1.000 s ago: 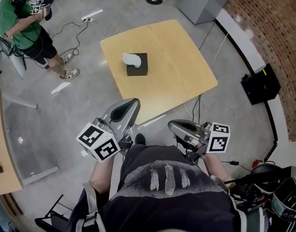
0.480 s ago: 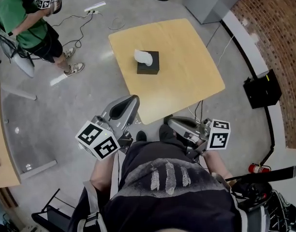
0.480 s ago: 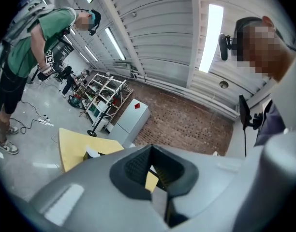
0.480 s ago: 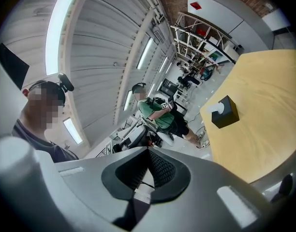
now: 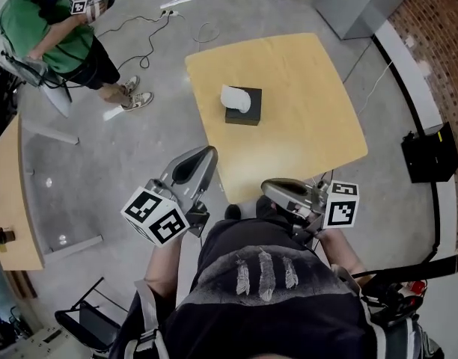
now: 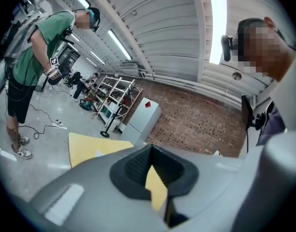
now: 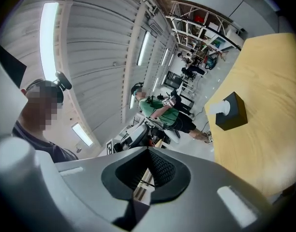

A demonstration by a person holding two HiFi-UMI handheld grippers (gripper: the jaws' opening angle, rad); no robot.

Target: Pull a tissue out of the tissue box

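Left gripper (image 5: 201,158) and right gripper (image 5: 272,191) are both held near the person's waist, just short of the table's near edge, each with its jaws pressed together on nothing. On the wooden table (image 5: 311,133) sits the black tissue box (image 5: 248,114) (well apart from both grippers), toward the far left side, a white tissue (image 5: 234,98) sticking up from its top.

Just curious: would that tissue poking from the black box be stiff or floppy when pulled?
Probably floppy: the tissue curls over sideways. The small box looks light and stands free, so it may slide or lift along.
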